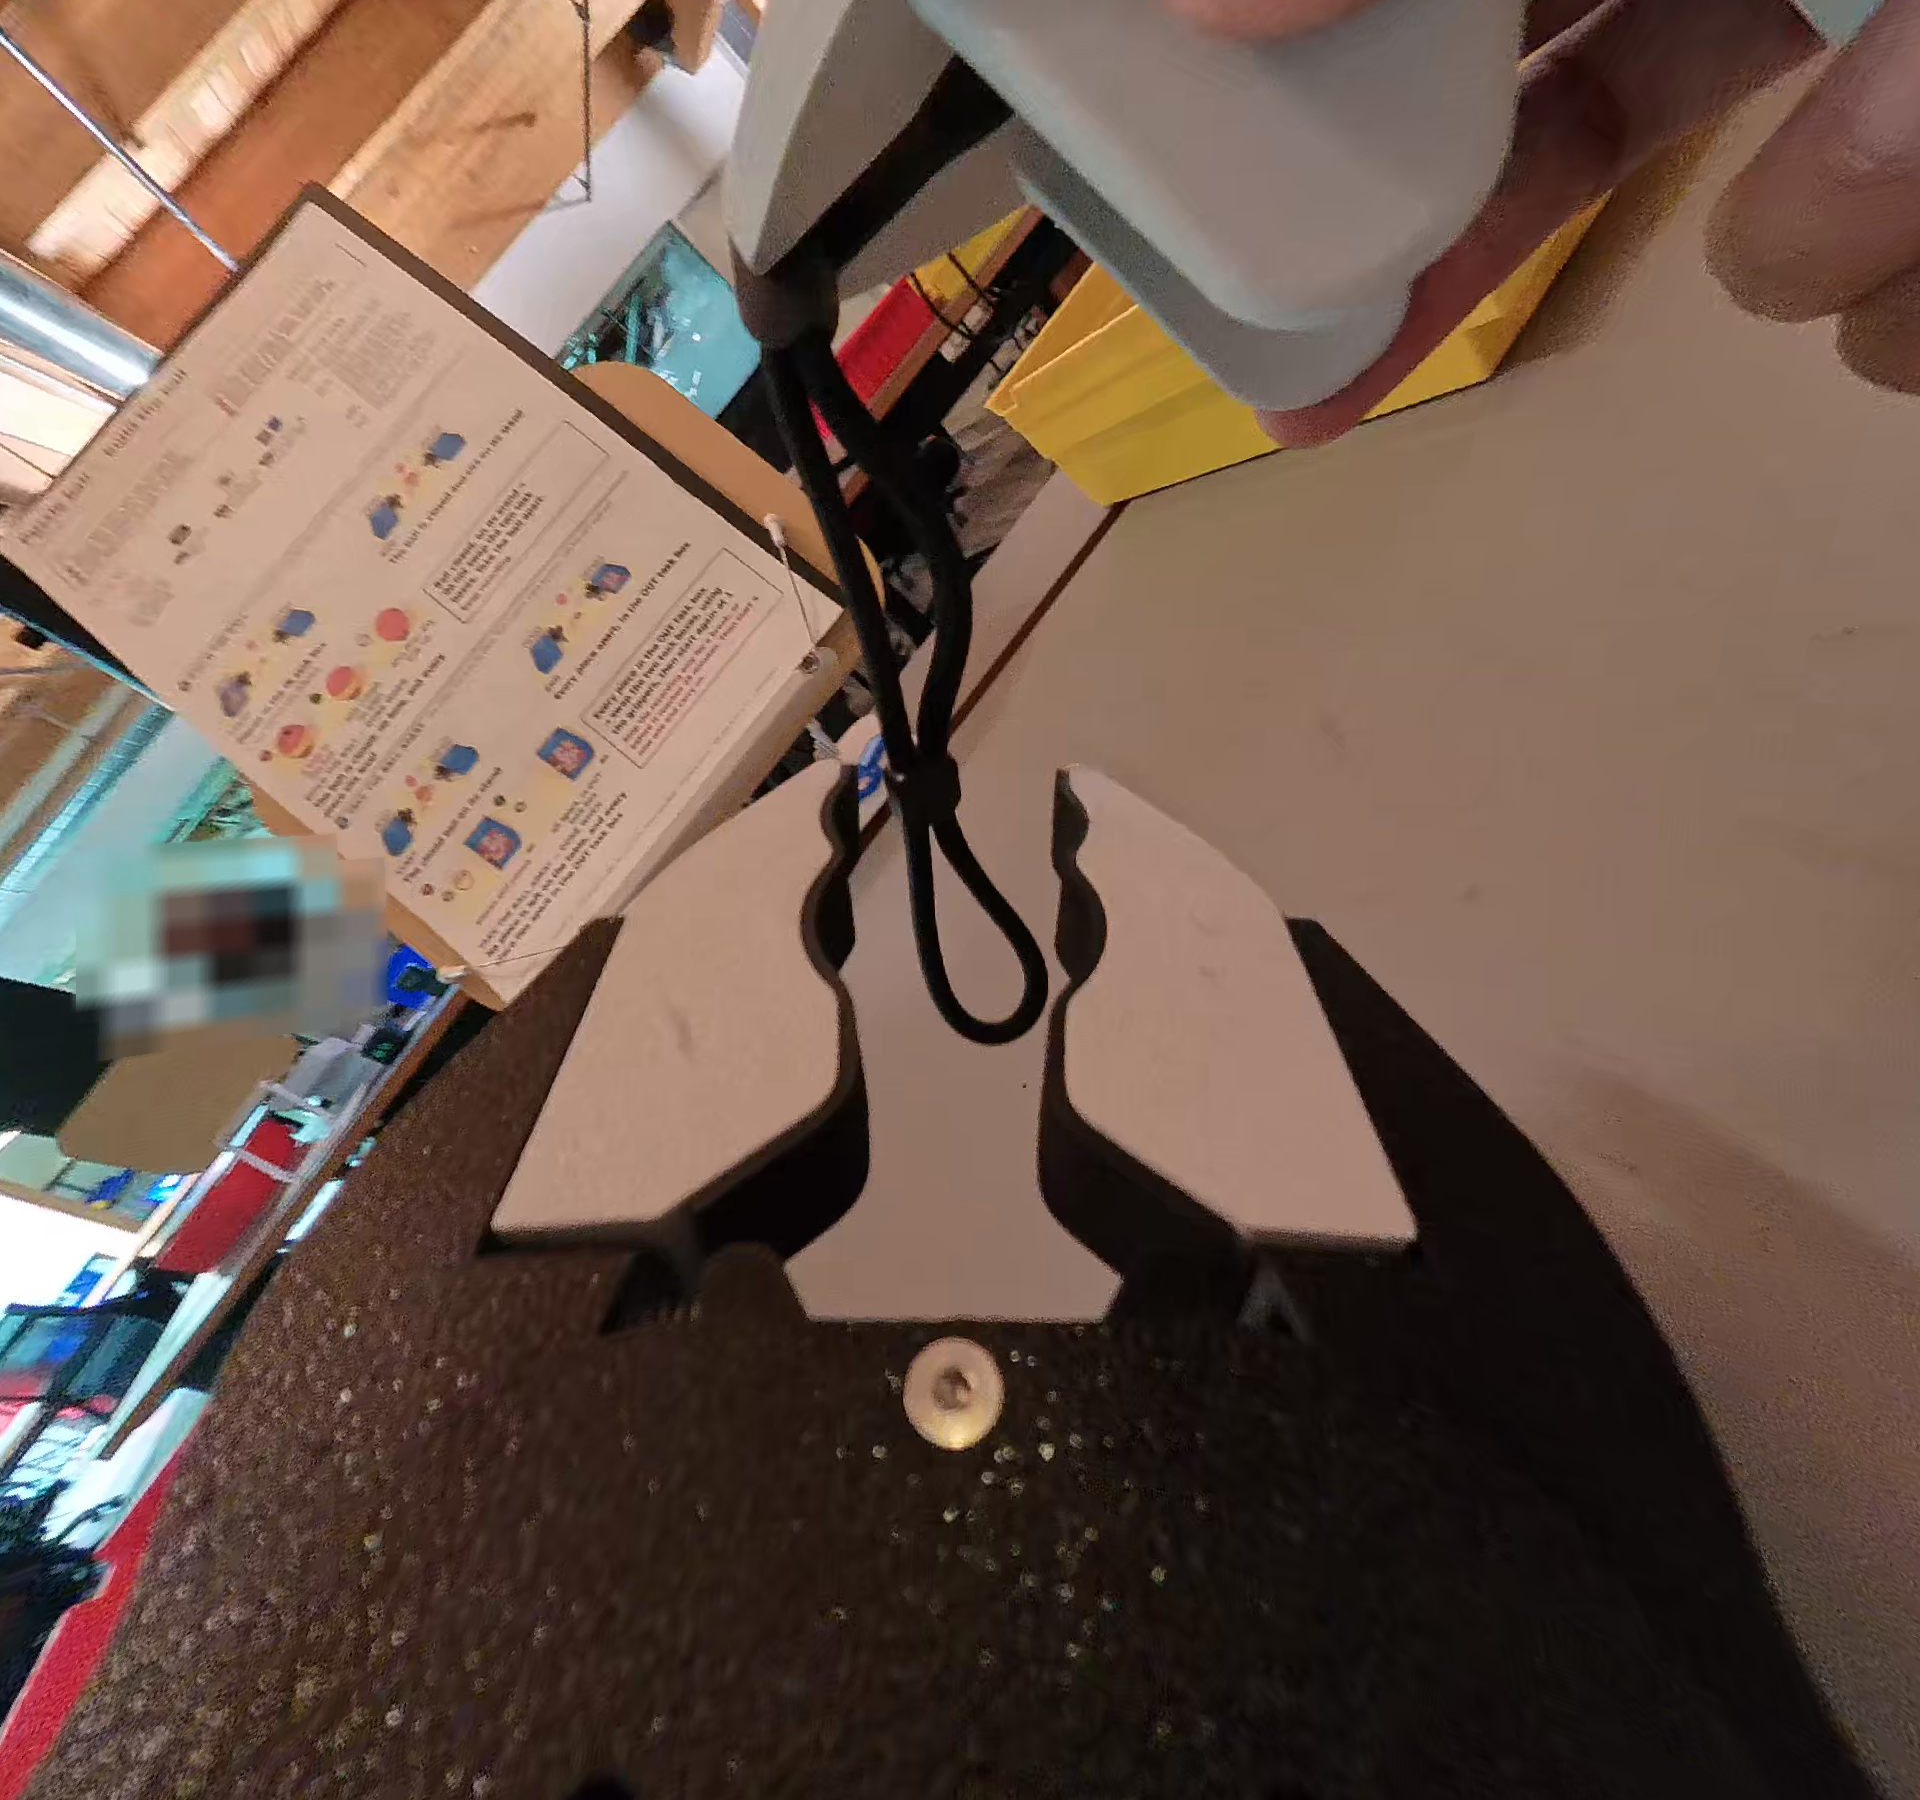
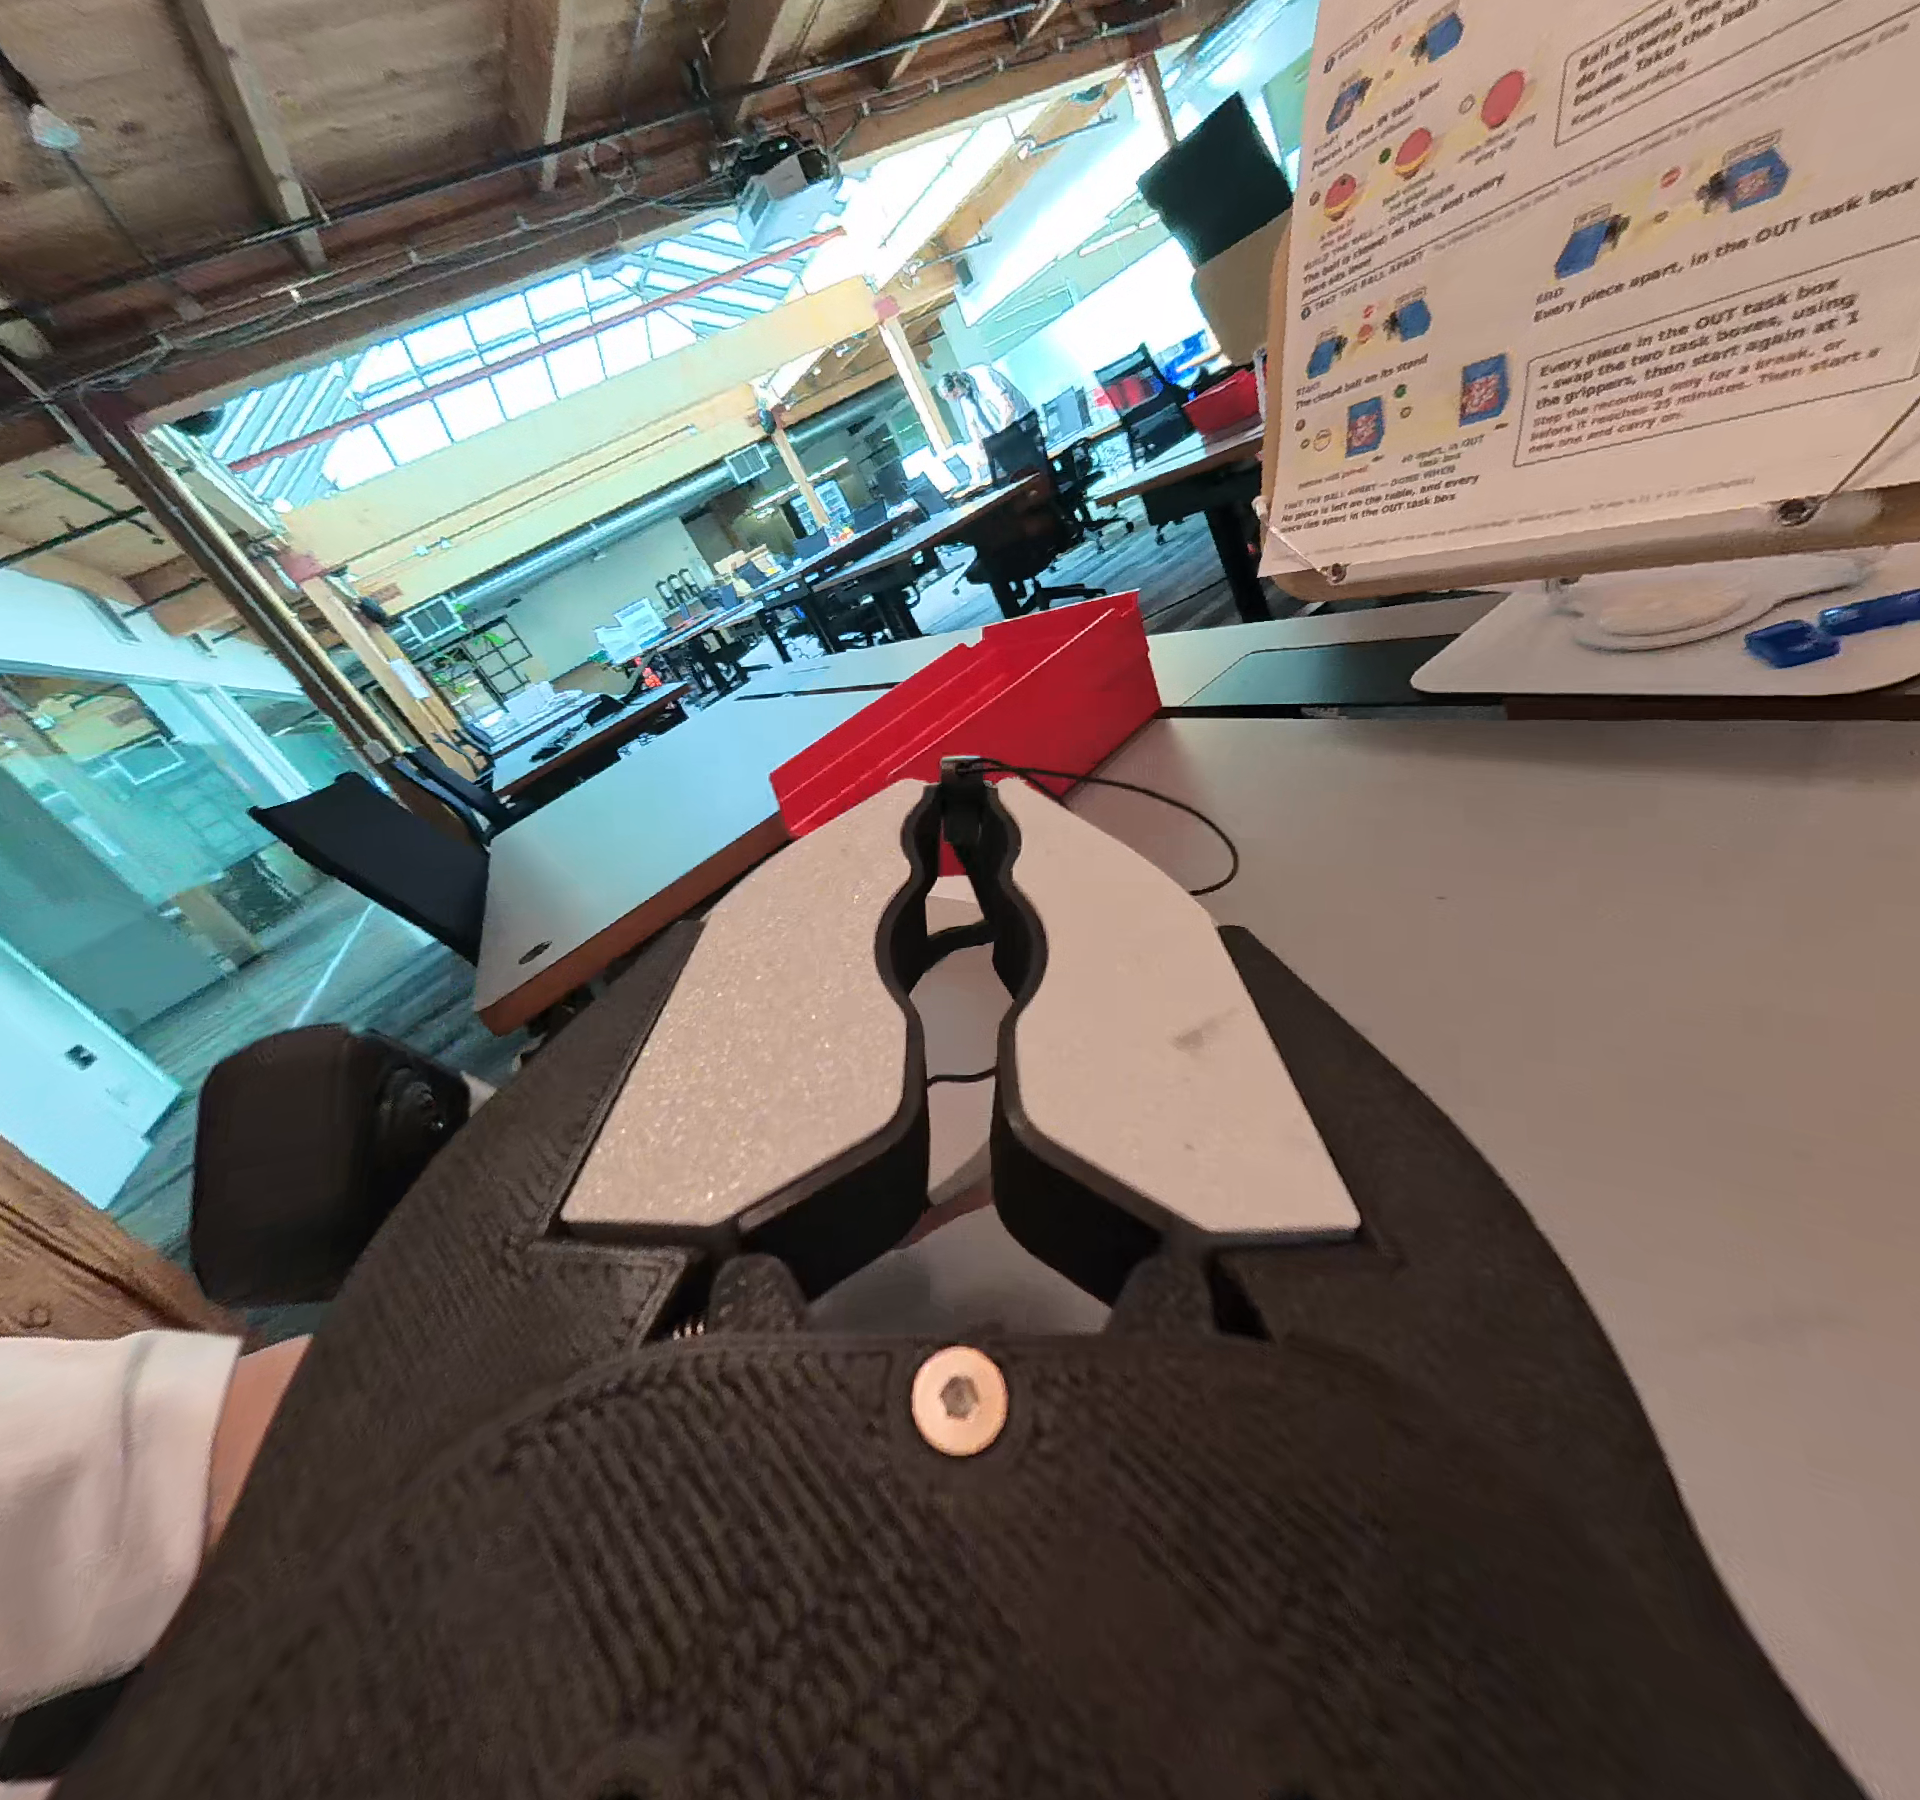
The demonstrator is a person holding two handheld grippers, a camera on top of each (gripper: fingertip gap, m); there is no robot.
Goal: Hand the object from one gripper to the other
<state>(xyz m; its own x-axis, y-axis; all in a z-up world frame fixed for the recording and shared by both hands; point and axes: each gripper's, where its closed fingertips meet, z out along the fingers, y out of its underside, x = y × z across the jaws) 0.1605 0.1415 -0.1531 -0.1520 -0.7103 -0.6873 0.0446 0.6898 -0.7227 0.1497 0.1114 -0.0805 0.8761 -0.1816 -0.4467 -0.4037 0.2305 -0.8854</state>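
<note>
One cord loop between left claw fingers

A white instruction sheet with printed text and small coloured pictures is fixed on a brown board behind the far edge of the tabletop. No other writing is seen.

1. A black cord is seen looped between pale grey fingers set in a speckled black gripper.
2. A yellow bin is shown on a beige table.
3. A red tray is pictured on a white table.
4. A white printed sheet is marked with blue, red and yellow pictures.
5. A white sleeve is visible.
</note>
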